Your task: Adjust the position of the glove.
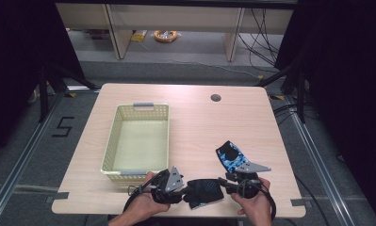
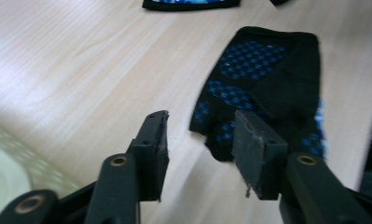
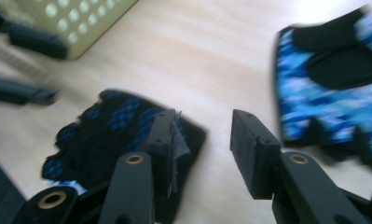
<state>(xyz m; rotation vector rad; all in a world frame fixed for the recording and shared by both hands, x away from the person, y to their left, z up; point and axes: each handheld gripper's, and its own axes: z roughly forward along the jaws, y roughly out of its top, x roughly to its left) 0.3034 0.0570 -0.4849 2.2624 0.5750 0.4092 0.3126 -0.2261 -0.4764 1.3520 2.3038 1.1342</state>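
A black fingerless glove with blue dots (image 1: 203, 190) lies flat near the table's front edge, between my two grippers. My left gripper (image 1: 184, 188) is at its left end; in the left gripper view the jaws (image 2: 200, 135) stand open with the glove (image 2: 267, 79) just ahead, its finger end beside the right jaw, not pressed. My right gripper (image 1: 223, 181) stands open at the glove's right end (image 3: 204, 135), its left jaw over the glove's cuff (image 3: 113, 135). A second glove in blue camouflage (image 1: 230, 157) (image 3: 323, 102) lies apart, farther back on the right.
A pale green perforated basket (image 1: 111, 141) stands left of centre, its near corner (image 3: 81, 23) close to the left gripper. A round cable hole (image 1: 216, 98) sits at the table's far side. Bare wood stretches behind the gloves.
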